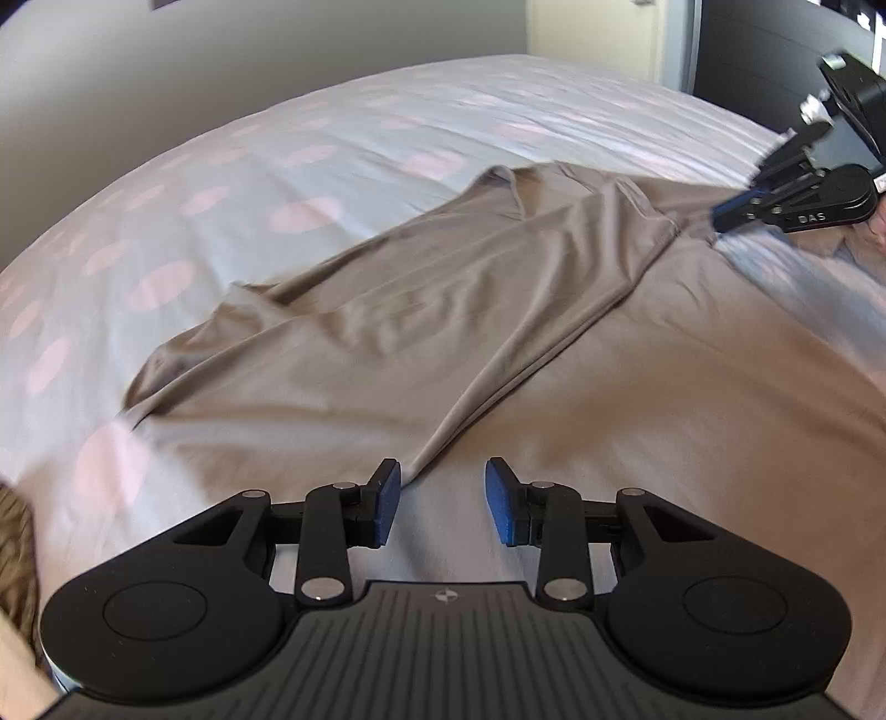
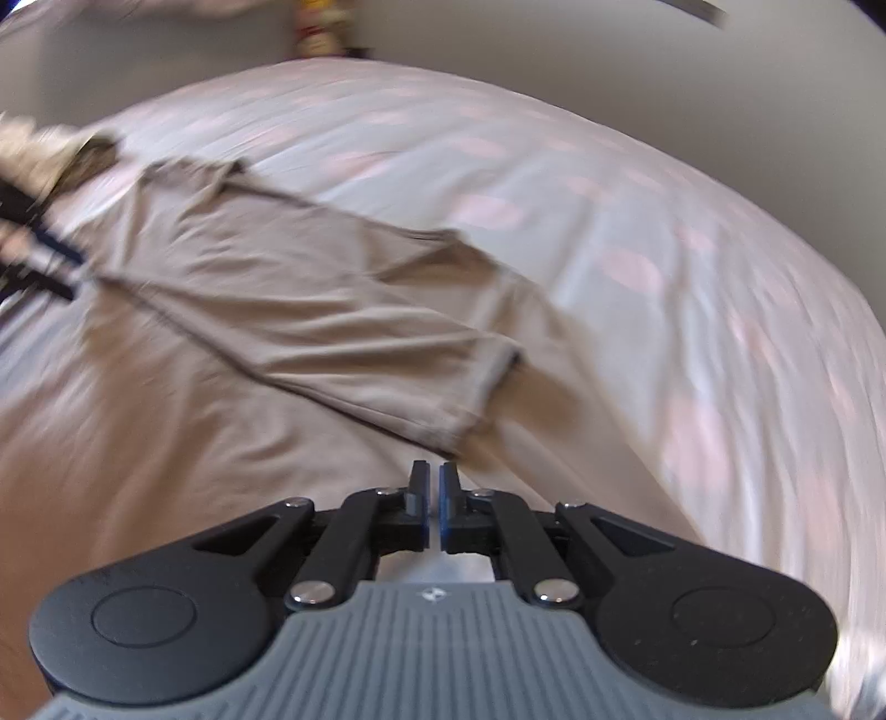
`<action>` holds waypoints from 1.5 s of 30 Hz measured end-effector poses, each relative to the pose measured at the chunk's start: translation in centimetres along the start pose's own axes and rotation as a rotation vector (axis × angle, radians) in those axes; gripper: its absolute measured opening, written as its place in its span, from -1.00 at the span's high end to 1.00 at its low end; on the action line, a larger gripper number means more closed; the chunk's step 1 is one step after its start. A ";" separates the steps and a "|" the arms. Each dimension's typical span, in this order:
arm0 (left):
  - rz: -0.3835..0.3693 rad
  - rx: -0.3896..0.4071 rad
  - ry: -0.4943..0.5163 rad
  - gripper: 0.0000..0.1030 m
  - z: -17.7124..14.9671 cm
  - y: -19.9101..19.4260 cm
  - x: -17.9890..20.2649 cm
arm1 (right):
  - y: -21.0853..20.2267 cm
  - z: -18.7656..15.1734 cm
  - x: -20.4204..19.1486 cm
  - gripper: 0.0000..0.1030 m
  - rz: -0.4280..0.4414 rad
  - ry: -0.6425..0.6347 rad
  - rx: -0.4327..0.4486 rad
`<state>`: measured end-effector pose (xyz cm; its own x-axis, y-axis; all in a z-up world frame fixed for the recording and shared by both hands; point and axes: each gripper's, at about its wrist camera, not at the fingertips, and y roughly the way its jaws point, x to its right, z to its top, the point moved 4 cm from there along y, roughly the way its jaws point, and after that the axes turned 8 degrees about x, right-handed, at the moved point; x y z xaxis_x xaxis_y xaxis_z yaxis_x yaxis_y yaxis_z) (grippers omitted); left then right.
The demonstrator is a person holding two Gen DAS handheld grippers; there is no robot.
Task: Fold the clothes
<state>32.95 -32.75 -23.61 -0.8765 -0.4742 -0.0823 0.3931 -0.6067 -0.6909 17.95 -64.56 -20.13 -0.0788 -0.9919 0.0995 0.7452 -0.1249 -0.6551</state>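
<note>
A taupe garment (image 1: pixel 387 310) lies stretched out on the bed as a long, partly folded strip. In the left wrist view my left gripper (image 1: pixel 444 498) hovers open just short of its near pointed end, with nothing between the fingers. My right gripper (image 1: pixel 720 217) appears at the upper right, at the garment's far end. In the right wrist view the garment (image 2: pixel 310 299) runs away to the upper left, and its near hem corner (image 2: pixel 448 432) lies just ahead of my right gripper (image 2: pixel 433 490). That gripper is shut, with no cloth visible between the pads. The blurred left gripper (image 2: pixel 39 266) shows at the left edge.
The bed sheet (image 1: pixel 288 166) is pale grey with pink dots and spreads around the garment on every side. A striped brownish item (image 1: pixel 14 543) sits at the lower left edge. Walls and a dark doorway (image 1: pixel 775 50) stand beyond the bed.
</note>
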 end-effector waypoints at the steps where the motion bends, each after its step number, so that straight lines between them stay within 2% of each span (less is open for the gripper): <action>1: 0.018 0.005 -0.019 0.38 -0.2 -0.8 -0.3 | -0.9 -0.4 1.4 0.89 -0.029 0.065 -0.001; 6: 0.136 0.040 -0.115 0.21 -1.0 -5.0 -1.7 | -7.2 -3.3 6.9 0.76 -0.175 0.320 0.013; 11: 0.220 0.067 -0.225 0.21 -2.8 -7.7 -2.3 | -13.8 -7.1 10.0 0.73 -0.313 0.456 0.013; 12: 0.225 0.071 -0.246 0.21 -3.3 -8.0 -2.4 | -15.0 -8.0 10.3 0.68 -0.338 0.482 0.013; 13: 0.233 0.071 -0.255 0.21 -3.8 -8.2 -2.4 | -15.9 -8.9 10.5 0.51 -0.360 0.506 0.010; 15: 0.254 0.066 -0.261 0.21 -4.6 -8.5 -2.2 | -17.5 -10.8 10.7 0.28 -0.402 0.552 0.000; 17: 0.264 0.061 -0.265 0.21 -5.1 -8.3 -2.2 | -18.7 -12.7 10.9 0.28 -0.445 0.606 -0.011; 22: 0.283 0.048 -0.272 0.21 -6.2 -7.4 -2.2 | -19.0 -17.1 11.5 0.28 -0.517 0.799 -0.030; 25: 0.280 0.077 -0.292 0.21 -6.0 -7.5 -2.5 | -17.8 -18.5 11.8 0.28 -0.555 0.876 -0.048; 30: 0.295 0.098 -0.322 0.21 -5.6 -7.2 -3.4 | -15.6 -19.0 12.1 0.25 -0.618 0.889 -0.101; 33: 0.319 0.091 -0.325 0.21 -5.6 -6.7 -4.3 | -15.0 -18.6 11.8 0.08 -0.641 0.899 -0.137; 35: 0.330 0.089 -0.324 0.21 -5.5 -6.6 -4.7 | -14.8 -18.4 11.2 0.08 -0.651 0.917 -0.162; 41: 0.303 0.108 -0.330 0.21 -5.3 -6.9 -5.0 | -15.1 -18.9 10.2 0.08 -0.703 1.024 -0.157; 45: 0.288 0.120 -0.345 0.21 -5.2 -7.1 -5.2 | -14.6 -18.4 9.7 0.05 -0.729 1.048 -0.154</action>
<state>33.24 -22.69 -22.04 -0.5909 -0.8068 -0.0009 0.6544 -0.4786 -0.5853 -5.93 -72.79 -23.37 -0.9664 -0.2285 -0.1175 0.2313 -0.5748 -0.7849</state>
